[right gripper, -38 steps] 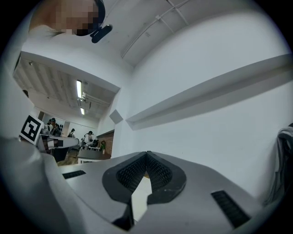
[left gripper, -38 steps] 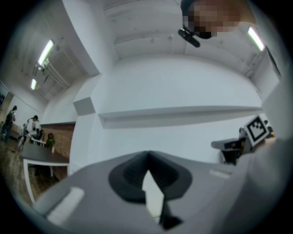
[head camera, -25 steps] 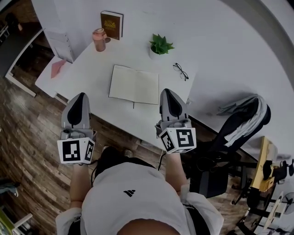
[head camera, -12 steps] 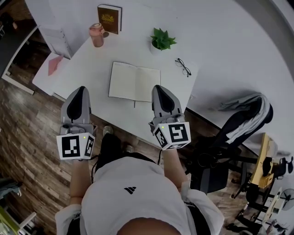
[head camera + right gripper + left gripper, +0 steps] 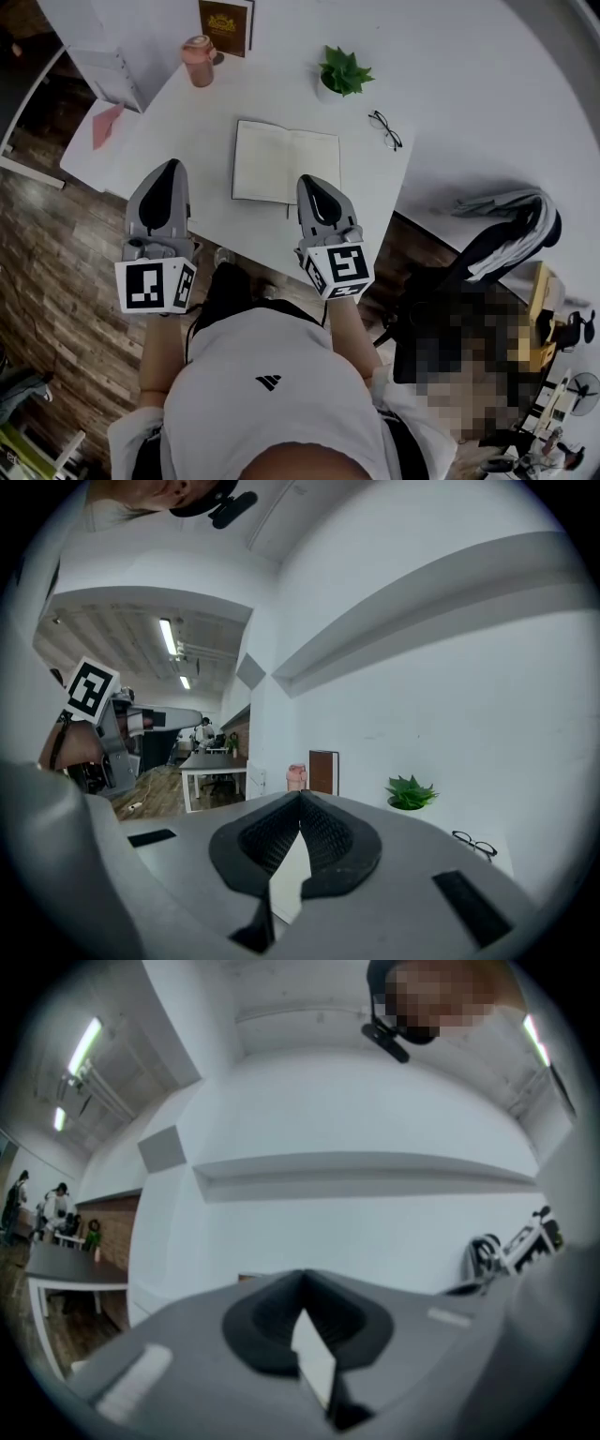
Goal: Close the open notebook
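The open notebook (image 5: 281, 159) lies flat on the white table (image 5: 187, 122), its blank pages facing up. My right gripper (image 5: 312, 181) is shut and empty, with its tip over the near right corner of the right page; contact cannot be told. In the right gripper view its jaws (image 5: 300, 795) meet with nothing between them. My left gripper (image 5: 169, 169) is also shut and empty. It hovers over the table's near left edge, well to the left of the notebook. In the left gripper view its jaws (image 5: 302, 1275) point level at a white wall.
Behind the notebook stand a small potted plant (image 5: 344, 72), a pink cup (image 5: 198, 60) and a brown book (image 5: 225, 14). Glasses (image 5: 384, 129) lie to the right of the notebook. A chair draped with a jacket (image 5: 506, 225) stands off the table's right side.
My right gripper has moved in and down from beside the notebook's right edge to over its near right corner. The left gripper has moved forward a little over the table's near edge.
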The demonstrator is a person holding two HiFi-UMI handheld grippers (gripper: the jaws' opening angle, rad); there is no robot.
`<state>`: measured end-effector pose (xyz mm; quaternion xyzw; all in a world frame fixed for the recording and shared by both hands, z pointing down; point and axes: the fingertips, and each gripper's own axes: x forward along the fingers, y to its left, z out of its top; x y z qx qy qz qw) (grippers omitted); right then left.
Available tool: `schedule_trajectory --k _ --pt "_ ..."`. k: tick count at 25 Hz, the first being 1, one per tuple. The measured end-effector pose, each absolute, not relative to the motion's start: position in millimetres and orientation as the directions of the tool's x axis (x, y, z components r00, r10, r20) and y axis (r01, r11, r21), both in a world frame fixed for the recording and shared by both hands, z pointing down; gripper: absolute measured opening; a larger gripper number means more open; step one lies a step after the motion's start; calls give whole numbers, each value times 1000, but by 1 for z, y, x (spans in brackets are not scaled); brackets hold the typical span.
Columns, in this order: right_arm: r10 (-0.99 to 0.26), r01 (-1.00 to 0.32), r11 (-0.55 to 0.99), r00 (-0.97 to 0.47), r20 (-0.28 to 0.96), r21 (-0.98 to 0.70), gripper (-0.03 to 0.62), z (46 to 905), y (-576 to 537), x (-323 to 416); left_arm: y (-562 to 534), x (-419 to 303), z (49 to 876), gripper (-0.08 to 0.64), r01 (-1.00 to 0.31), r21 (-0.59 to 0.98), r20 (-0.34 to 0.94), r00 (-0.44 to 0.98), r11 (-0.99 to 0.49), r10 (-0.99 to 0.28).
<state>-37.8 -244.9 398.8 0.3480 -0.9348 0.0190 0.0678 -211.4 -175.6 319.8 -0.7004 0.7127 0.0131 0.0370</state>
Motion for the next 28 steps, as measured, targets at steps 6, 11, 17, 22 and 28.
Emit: schedule_trajectory --k 6,11,17,22,28 --pt "-633 -650 760 -738 236 7 -2 436 -241 -60 -200 -222 328 9 -999 -16 -52 51 -50 -997" --pt "-613 -641 767 -720 325 26 19 469 -239 -73 -220 -227 332 9 -995 -4 -44 102 -102 -994" --pt "-577 -612 788 -698 425 67 63 506 -233 -88 -238 -235 338 9 -990 6 -27 143 -143 -989" --pt "-542 -565 816 -672 505 122 95 537 -228 -100 -250 -244 345 9 -986 10 -10 164 -165 -986" --pt "-524 -510 834 -613 591 211 175 569 -222 -108 -260 -255 353 9 -983 11 10 186 -186 -983"
